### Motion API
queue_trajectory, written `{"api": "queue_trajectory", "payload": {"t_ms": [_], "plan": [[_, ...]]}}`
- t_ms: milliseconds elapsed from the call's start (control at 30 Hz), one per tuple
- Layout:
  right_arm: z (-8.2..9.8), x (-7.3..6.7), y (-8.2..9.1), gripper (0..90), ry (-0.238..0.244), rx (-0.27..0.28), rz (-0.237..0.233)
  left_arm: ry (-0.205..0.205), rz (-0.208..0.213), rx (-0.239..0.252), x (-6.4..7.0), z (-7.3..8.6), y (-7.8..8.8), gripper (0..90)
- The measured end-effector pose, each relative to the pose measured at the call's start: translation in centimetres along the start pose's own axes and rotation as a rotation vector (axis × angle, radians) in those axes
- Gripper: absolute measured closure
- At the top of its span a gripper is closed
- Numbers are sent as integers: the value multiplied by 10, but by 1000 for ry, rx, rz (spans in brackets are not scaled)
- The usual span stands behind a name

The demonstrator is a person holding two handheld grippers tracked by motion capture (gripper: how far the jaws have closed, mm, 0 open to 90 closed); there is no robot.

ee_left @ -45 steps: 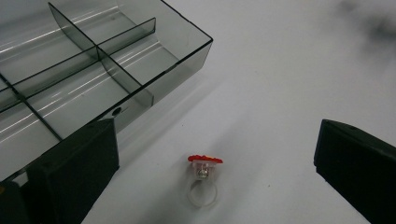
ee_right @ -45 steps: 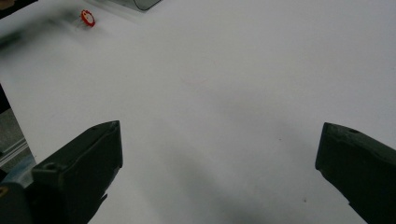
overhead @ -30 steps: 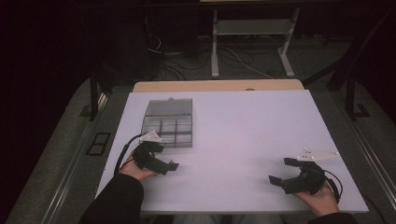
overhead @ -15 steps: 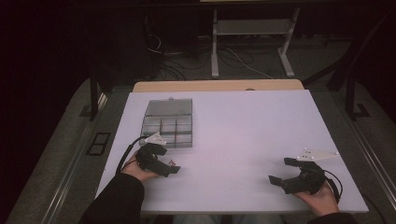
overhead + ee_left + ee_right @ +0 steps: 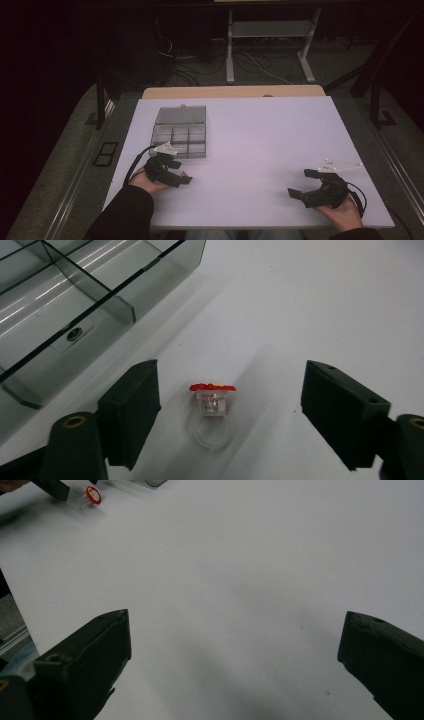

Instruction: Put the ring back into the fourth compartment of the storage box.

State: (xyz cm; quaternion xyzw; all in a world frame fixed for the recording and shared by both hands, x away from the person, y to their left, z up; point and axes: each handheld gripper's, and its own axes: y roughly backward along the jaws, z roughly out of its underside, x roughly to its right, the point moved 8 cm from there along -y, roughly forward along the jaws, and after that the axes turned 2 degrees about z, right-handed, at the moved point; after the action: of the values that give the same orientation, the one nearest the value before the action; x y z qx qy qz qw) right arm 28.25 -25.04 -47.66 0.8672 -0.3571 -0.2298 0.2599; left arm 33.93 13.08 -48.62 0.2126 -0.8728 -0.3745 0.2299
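- Left tool (image 5: 227, 405) has edged forward since a second ago — jaws spread, bracketing the red-topped clear ring (image 5: 212, 407) lying on the worktop (image 5: 260, 140) (beside the compartment box (image 5: 180, 132)).
- Right tool (image 5: 315, 187) — spread, idle.

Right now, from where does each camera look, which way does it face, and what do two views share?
High view: sits above the person's side, facing forward and down on the white table; forearms enter from below, holding the left gripper and right gripper.
Left gripper view: rides on the left gripper, looking along its open jaws at a clear ring with a red top beside the grey compartment box.
Right gripper view: rides on the right gripper, facing across bare table toward the person's left.
Shared: both gripper views show the ring.
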Motion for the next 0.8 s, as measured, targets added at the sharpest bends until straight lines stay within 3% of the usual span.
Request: {"api": "queue_trajectory", "payload": {"t_ms": [467, 800], "plan": [[0, 1, 0, 0, 3, -2, 2, -32, 4, -21, 0, 2, -3, 437], [1, 2, 0, 1, 2, -5, 7, -40, -35, -49, -5, 5, -4, 593]]}}
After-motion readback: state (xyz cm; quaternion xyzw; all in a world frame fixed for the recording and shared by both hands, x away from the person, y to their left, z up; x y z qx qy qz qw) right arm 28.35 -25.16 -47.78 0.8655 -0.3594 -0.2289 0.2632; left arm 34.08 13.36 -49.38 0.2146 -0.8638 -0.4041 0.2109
